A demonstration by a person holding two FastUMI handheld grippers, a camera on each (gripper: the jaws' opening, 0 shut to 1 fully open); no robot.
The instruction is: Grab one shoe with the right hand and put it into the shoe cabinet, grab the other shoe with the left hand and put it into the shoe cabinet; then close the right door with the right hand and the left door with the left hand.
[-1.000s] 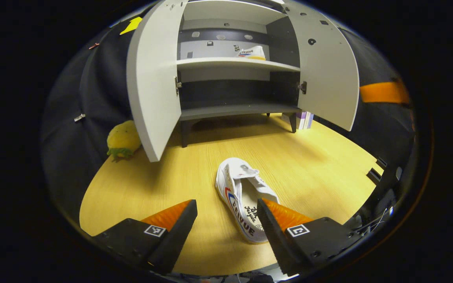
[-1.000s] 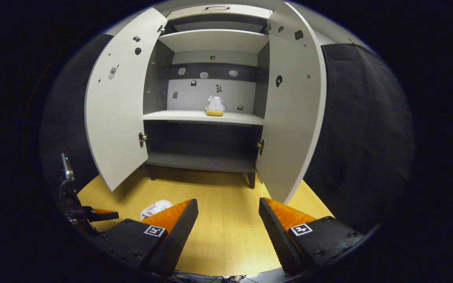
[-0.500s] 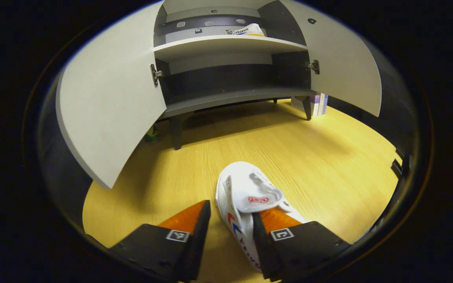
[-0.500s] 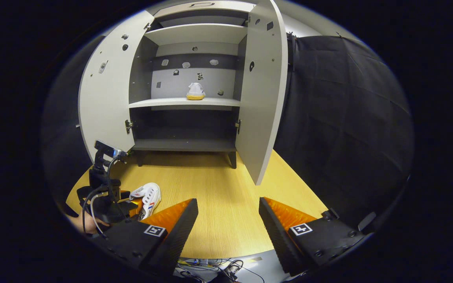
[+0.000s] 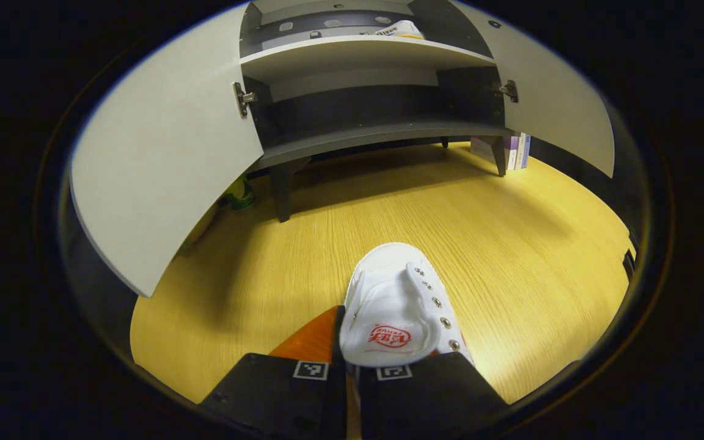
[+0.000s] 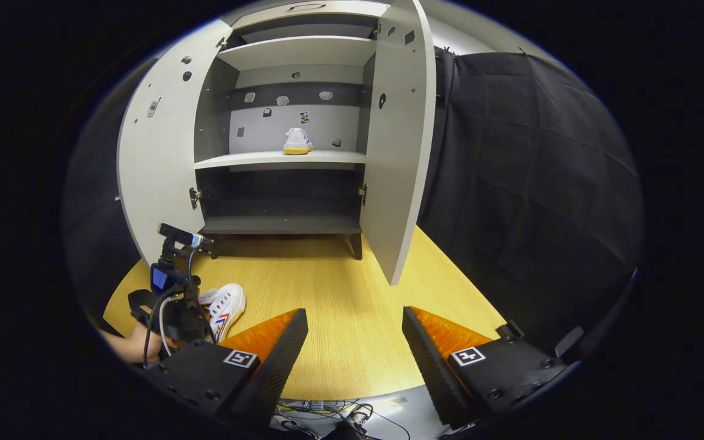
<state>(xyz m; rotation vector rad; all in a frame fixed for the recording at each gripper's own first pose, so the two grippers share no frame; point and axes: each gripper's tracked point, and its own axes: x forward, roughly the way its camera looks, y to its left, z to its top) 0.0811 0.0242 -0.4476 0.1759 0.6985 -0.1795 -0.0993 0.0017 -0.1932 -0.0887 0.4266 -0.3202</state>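
A white canvas shoe (image 5: 398, 299) lies on the wooden table (image 5: 450, 201), toe toward the cabinet (image 5: 358, 55). My left gripper (image 5: 352, 345) is shut on the shoe's left side wall at the heel end, with one finger inside and one outside. The right gripper view shows the left gripper (image 6: 175, 305) on that shoe (image 6: 228, 304), held by a hand (image 6: 135, 345). The other white shoe (image 6: 297, 141) stands on the cabinet's middle shelf (image 6: 278, 160). Both doors hang open: the left door (image 6: 156, 159) and the right door (image 6: 398, 153). My right gripper (image 6: 355, 342) is open and holds nothing, above the table's front edge.
A yellow-green plush toy (image 5: 239, 194) sits behind the left door (image 5: 162, 159). Books (image 5: 517, 151) stand by the cabinet's right leg. Cables (image 6: 327, 415) lie below the table's front edge. The right door (image 5: 560, 116) juts out over the table.
My left gripper moved down onto the shoe and shut on its side wall. The right gripper drew back from the cabinet, still open.
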